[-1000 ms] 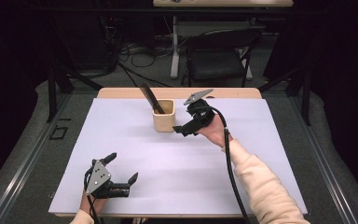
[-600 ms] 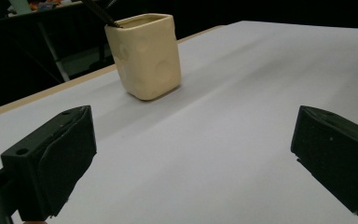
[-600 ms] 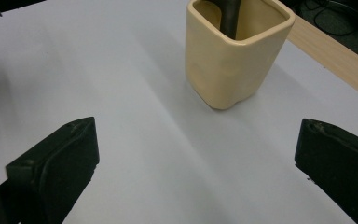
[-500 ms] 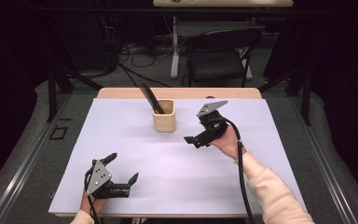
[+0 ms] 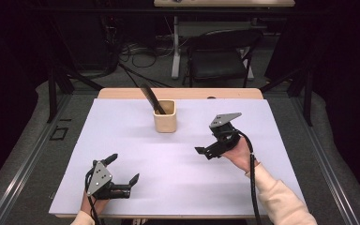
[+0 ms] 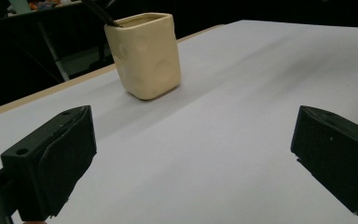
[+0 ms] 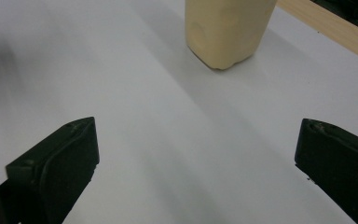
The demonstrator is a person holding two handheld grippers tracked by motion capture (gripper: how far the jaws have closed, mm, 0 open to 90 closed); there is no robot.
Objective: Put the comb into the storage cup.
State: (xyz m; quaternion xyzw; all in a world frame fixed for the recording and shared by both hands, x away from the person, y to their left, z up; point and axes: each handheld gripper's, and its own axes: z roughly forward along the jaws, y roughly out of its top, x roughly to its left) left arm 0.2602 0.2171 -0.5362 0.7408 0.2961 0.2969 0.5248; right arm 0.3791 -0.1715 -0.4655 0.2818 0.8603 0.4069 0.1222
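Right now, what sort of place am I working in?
Probably a lab or recording room, not a home: a table covered in a plain white sheet, a black folding chair behind it, loose cables on the grey floor, dark surroundings.

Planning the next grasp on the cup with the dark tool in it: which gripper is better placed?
Right, probably. The right gripper is open, pointing toward the cream cup and nearer to it. The left gripper, also open, sits low at the near edge of the table, farther off.

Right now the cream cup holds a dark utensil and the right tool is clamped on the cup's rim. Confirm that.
Wrong on the clamp: in the high view the right tool is open, apart from the cream cup. The dark utensil does stand in it.
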